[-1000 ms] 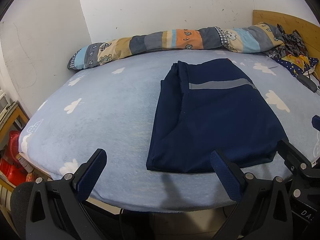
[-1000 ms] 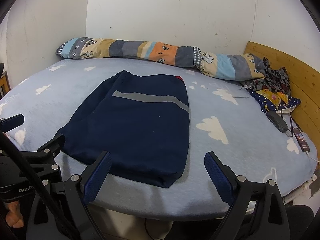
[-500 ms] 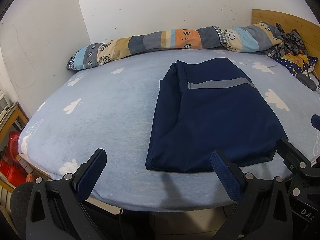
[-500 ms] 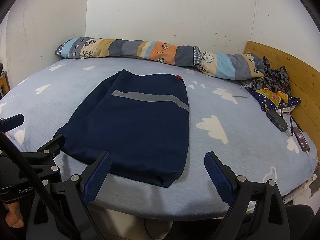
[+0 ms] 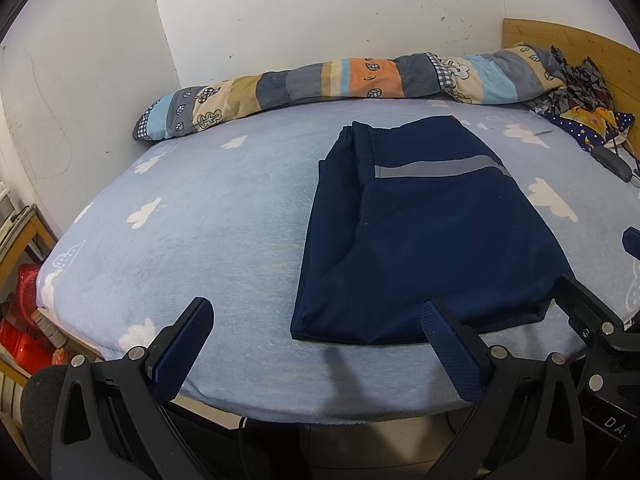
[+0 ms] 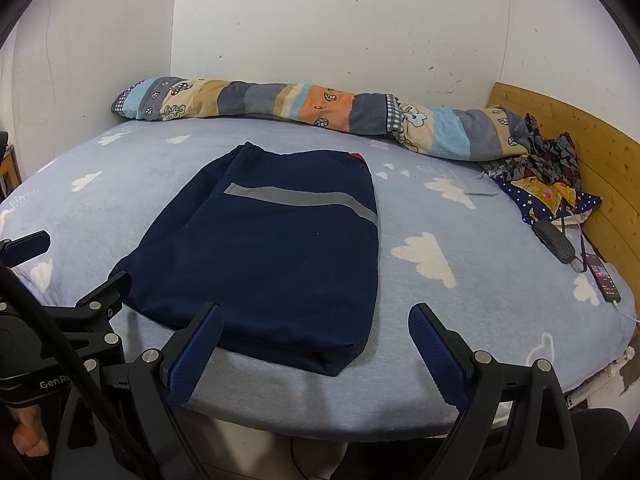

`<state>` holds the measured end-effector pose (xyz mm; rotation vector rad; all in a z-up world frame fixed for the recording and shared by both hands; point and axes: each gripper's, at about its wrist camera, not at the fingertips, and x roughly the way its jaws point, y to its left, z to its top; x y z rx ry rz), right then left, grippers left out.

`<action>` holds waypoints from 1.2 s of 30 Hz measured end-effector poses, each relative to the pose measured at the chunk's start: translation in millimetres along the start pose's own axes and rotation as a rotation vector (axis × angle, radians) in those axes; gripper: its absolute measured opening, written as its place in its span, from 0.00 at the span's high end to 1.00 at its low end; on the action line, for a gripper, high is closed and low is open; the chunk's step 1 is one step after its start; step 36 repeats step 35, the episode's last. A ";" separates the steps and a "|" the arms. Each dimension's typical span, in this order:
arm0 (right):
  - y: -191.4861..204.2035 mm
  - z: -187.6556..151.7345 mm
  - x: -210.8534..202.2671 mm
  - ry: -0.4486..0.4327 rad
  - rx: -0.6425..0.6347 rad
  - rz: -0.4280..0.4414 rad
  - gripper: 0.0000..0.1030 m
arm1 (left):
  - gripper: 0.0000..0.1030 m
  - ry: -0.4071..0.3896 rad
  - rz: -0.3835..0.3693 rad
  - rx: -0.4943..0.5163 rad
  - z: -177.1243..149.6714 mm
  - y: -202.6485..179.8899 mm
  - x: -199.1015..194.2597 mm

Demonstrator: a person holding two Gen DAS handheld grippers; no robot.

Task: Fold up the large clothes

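Note:
A navy garment [image 5: 424,236] with a grey stripe lies folded into a flat rectangle on the light blue bed; it also shows in the right wrist view [image 6: 264,252]. My left gripper [image 5: 316,344] is open and empty, held at the bed's near edge just in front of the garment's near left corner. My right gripper [image 6: 316,344] is open and empty, held at the near edge in front of the garment's near right corner. Neither touches the cloth. The left gripper's body [image 6: 68,312] shows at the left of the right wrist view.
A long patchwork bolster [image 5: 344,84] lies along the far wall. A wooden headboard [image 6: 576,136], a heap of patterned clothes [image 6: 544,172], a dark case [image 6: 556,242] and a phone [image 6: 602,276] are at the right. Red items [image 5: 20,312] sit beside the bed at left.
Both grippers have stayed open and nearly still; the view has shifted only very slightly. The garment has not moved.

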<state>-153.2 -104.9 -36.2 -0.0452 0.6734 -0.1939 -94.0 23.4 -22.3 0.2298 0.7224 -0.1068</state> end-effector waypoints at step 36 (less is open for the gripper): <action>6.9 1.5 -4.7 -0.010 0.011 0.003 0.06 | 0.00 0.017 -0.035 -0.003 1.9 9.7 1.4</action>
